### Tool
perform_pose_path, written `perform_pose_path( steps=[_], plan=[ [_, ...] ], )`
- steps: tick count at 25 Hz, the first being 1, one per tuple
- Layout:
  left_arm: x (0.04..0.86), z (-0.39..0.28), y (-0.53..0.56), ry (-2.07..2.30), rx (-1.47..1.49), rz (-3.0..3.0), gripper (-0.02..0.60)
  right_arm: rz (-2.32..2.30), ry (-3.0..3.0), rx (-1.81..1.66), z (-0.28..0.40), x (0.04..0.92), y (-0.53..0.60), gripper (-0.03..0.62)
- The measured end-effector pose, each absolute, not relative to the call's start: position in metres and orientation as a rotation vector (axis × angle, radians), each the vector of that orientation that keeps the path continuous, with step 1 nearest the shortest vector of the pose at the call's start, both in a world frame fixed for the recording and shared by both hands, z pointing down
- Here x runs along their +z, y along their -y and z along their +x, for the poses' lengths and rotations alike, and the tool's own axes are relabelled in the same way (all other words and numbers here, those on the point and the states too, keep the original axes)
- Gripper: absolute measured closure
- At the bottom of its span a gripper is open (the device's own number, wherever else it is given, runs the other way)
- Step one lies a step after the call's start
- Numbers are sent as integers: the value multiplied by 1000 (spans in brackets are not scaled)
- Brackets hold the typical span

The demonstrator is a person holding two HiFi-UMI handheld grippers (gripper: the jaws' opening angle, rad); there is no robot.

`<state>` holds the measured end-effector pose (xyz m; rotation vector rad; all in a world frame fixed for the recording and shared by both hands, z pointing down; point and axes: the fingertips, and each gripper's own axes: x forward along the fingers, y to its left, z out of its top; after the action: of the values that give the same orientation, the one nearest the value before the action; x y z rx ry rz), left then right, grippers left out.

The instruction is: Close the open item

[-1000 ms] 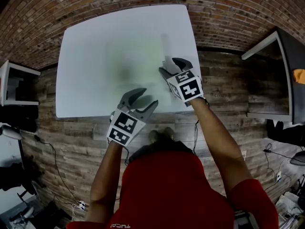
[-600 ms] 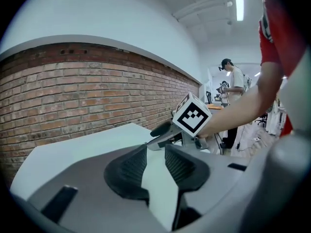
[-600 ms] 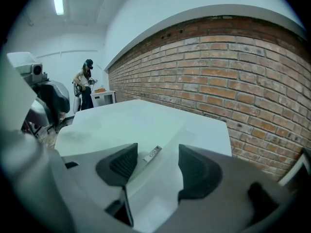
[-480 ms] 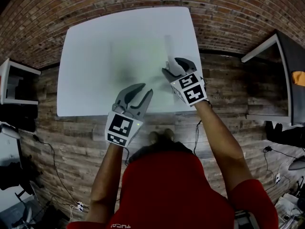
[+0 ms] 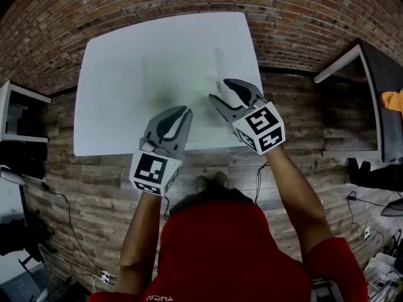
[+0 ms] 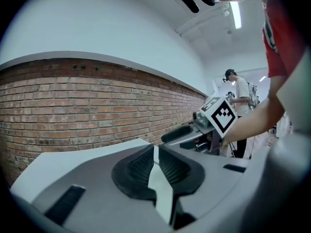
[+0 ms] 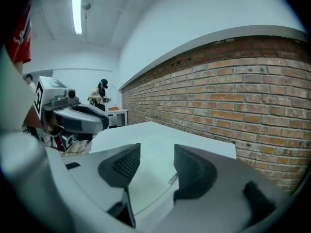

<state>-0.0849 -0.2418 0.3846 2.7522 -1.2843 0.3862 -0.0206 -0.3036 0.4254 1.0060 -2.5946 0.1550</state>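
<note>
**Both grippers out front: left nearly shut, right wide**

The left gripper (image 5: pixel 183 110) is held out ahead of the body and points a bit downward, with its marker cube (image 5: pixel 151 172) facing up. Its jaws have just been closing and are pretty much together now. There's only a sliver between the pads and nothing in there.

The right gripper (image 5: pixel 221 91) sits just beside it, a touch further forward. Its jaws are spread wide and empty, though they've just closed in slightly. The left forearm (image 5: pixel 141 225) runs about straight ahead, and the right forearm (image 5: pixel 296 187) angles in from the side.

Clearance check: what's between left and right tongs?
Head view: white table top, maybe a faint clear sheet, between left tongs and right tongs. Both have just been closing on nothing.
</note>
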Motion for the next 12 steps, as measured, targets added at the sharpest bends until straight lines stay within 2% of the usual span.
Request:
perform_pose_path(
  steps=[6,12],
  plan=[
    [349,-85,238,1315,216,2783,555,1011,2705,95,-26,383,282,497],
    [318,-82,229,1306,101,2830,565,931,2852,34,-39,346,254,542]
  ],
)
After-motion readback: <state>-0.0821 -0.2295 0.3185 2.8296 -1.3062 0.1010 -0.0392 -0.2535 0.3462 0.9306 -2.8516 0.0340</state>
